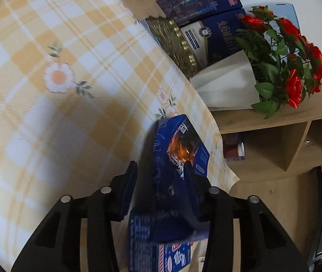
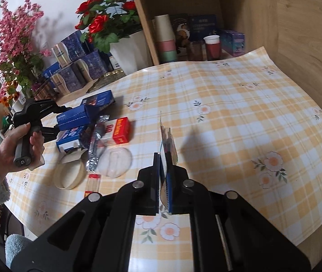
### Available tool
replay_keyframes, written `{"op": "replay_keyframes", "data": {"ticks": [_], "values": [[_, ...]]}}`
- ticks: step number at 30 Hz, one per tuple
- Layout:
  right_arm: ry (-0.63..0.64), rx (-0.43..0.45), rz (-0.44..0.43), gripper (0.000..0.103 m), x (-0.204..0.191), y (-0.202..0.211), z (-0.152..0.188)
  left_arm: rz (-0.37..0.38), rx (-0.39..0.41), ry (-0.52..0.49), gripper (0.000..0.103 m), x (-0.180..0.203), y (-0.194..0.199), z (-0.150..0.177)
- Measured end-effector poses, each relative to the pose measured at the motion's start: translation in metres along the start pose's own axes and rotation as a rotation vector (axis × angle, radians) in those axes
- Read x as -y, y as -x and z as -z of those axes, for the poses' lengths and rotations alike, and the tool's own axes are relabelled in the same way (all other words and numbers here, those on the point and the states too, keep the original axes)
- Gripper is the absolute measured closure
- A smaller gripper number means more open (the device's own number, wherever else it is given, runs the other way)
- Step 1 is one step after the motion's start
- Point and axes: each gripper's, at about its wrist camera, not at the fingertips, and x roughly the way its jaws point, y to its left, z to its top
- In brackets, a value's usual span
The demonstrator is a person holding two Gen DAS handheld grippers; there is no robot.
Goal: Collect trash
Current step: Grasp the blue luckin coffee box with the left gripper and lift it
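My left gripper [image 1: 161,170] is shut on a crumpled blue carton [image 1: 176,158] and holds it above the checked tablecloth [image 1: 47,90]. In the right wrist view the left gripper [image 2: 54,119] grips that blue carton [image 2: 77,116] over a trash pile. The pile holds a blue-white box [image 2: 69,140], a red box [image 2: 121,130], a foil wrapper [image 2: 94,145], a clear round lid [image 2: 115,162], a tape ring [image 2: 69,174] and a red-capped tube [image 2: 91,184]. My right gripper [image 2: 165,161] is shut on a thin flat blister card [image 2: 167,140], held edge-on above the cloth.
Red roses in a white pot [image 2: 106,27], pink blossoms [image 2: 13,38] and blue gift boxes [image 2: 77,68] line the table's far side. A wooden shelf [image 2: 195,36] holds paper cups and boxes. Another blue box [image 2: 98,99] lies behind the pile.
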Motion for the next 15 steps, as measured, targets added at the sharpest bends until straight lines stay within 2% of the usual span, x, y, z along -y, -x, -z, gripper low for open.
{"op": "replay_keyframes", "data": {"ticks": [2, 4, 5, 7, 10, 15], "values": [[-0.005, 0.000, 0.005, 0.094, 0.003, 0.001, 0.001, 0.008, -0.021, -0.005, 0.064, 0.002, -0.009, -0.002], [-0.010, -0.001, 0.006, 0.094, 0.005, 0.001, 0.001, 0.017, -0.038, -0.015, 0.076, 0.004, -0.015, -0.001], [-0.011, -0.002, 0.006, 0.094, 0.005, 0.001, 0.001, 0.001, -0.043, -0.026, 0.085, 0.005, -0.017, 0.000], [-0.011, -0.002, 0.007, 0.094, 0.005, 0.001, 0.001, -0.007, -0.030, -0.053, 0.085, 0.008, -0.015, 0.001], [-0.011, 0.002, 0.004, 0.094, 0.005, 0.002, 0.001, -0.007, 0.035, -0.146, 0.087, 0.024, 0.002, 0.001], [-0.006, 0.009, -0.010, 0.094, -0.003, 0.008, 0.003, -0.013, 0.121, -0.293, 0.089, 0.063, 0.045, -0.005]]}}
